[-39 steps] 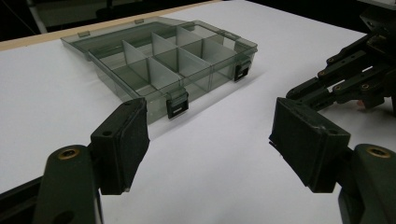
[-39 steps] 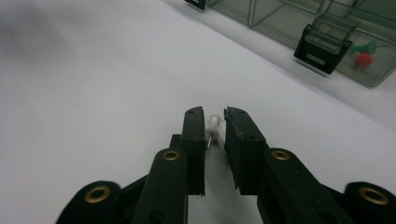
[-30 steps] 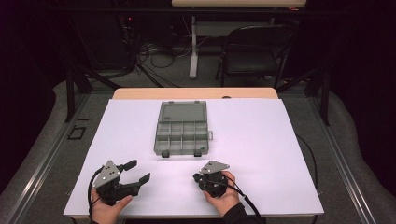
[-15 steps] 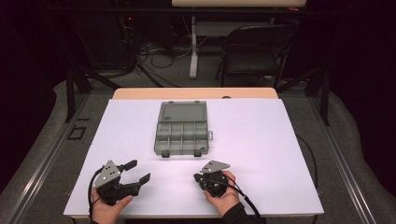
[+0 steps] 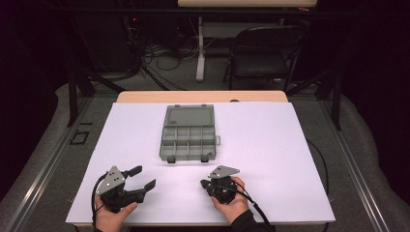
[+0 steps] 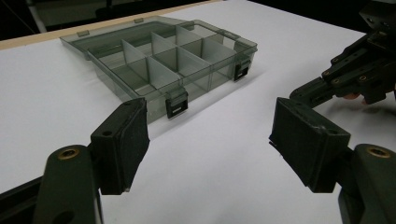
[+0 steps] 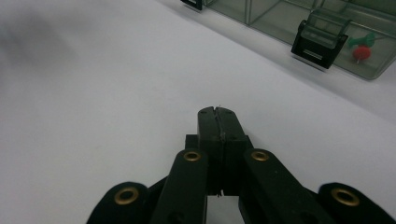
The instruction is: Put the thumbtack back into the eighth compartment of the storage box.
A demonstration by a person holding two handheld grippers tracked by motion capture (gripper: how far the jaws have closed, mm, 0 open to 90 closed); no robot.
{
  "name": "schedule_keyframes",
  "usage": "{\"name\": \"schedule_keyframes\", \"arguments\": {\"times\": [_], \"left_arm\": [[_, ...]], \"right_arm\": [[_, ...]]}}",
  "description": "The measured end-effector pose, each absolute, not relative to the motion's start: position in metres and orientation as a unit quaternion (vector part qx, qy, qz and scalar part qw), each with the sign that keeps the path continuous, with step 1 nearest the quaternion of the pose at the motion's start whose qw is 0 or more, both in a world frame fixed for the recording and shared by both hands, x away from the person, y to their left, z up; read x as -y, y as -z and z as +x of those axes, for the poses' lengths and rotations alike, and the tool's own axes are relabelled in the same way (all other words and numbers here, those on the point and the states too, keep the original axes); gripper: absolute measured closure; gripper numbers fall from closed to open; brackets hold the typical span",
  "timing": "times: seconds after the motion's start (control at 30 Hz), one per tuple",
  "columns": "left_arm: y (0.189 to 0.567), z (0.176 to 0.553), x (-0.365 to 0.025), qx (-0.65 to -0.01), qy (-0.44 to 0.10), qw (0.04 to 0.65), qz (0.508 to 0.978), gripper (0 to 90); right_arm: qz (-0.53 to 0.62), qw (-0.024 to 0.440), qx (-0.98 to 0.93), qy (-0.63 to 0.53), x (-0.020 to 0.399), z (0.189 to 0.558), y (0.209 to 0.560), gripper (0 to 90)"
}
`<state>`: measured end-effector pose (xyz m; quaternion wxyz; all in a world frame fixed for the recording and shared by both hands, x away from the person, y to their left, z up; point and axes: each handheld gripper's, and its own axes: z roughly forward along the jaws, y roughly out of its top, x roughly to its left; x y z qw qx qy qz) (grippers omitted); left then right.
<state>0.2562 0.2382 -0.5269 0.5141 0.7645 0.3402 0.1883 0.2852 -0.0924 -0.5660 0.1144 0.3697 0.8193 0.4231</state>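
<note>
A smoky clear compartment box lies open in the middle of the white table, its lid folded back on the far side. My left gripper rests at the near left, open and holding nothing; in the left gripper view its pads stand wide apart and frame the box. My right gripper sits at the near right, held in a hand. In the right gripper view the right gripper is shut, pads pressed together just above the sheet. A red push pin and a green one lie in a box compartment.
The white sheet covers the table to its edges. Two black latches hang on the box's near wall. The right gripper shows at the right in the left gripper view. A black chair and cables stand beyond the table.
</note>
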Motion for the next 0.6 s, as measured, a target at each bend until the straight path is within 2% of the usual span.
{"name": "schedule_keyframes", "arguments": {"times": [0.6], "left_arm": [[0.527,0.256,-0.238,-0.341,-0.190,0.515,0.763,27.4]], "right_arm": [[0.375,0.116,-0.805,-0.445,0.100,0.289,0.549,90.0]]}}
